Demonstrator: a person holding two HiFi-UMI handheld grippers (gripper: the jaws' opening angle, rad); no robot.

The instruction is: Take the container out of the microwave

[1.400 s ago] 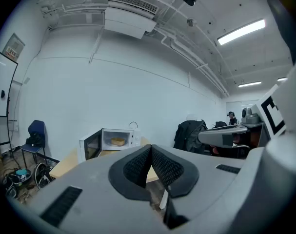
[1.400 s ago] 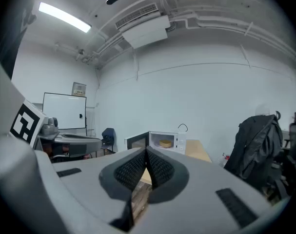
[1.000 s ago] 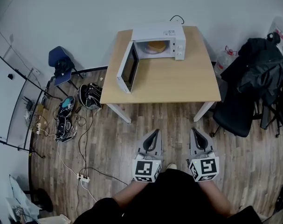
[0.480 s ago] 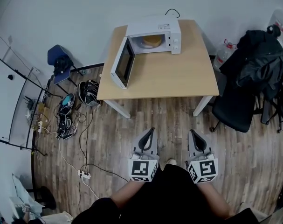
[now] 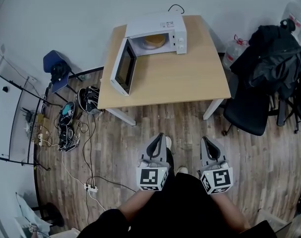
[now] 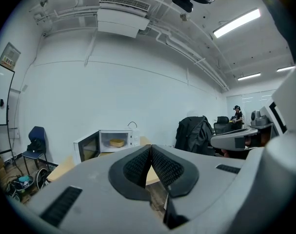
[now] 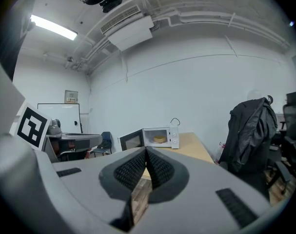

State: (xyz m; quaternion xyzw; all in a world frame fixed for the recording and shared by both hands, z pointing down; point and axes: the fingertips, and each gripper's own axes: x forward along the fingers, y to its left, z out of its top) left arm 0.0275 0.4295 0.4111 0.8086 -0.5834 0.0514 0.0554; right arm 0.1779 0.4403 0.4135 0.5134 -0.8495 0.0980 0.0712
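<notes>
Observation: the microwave [image 5: 162, 24] stands at the far end of the table [image 5: 185, 78], its door [image 5: 121, 69] swung fully open. The container [image 5: 154, 40], a shallow tan dish, sits inside the cavity, untouched.

Both tongs are held low, close to the person's body and well apart from the table. The left gripper [image 5: 160, 136] has its jaws pressed together with nothing between them. The right gripper [image 5: 206, 139] is likewise closed and empty.

Change noted: against a second ago, the table and microwave have slid a little up and to the left in the head view. A shoe [image 5: 168, 143] now shows just beside the left gripper's tip, where none showed before. Both tongs remain closed, as they were.

Assessment: the person appears to be stepping forward, so this is the approach only. Reaching in, opening the jaws and gripping the container are all outstanding. The open door removes one step.
</notes>
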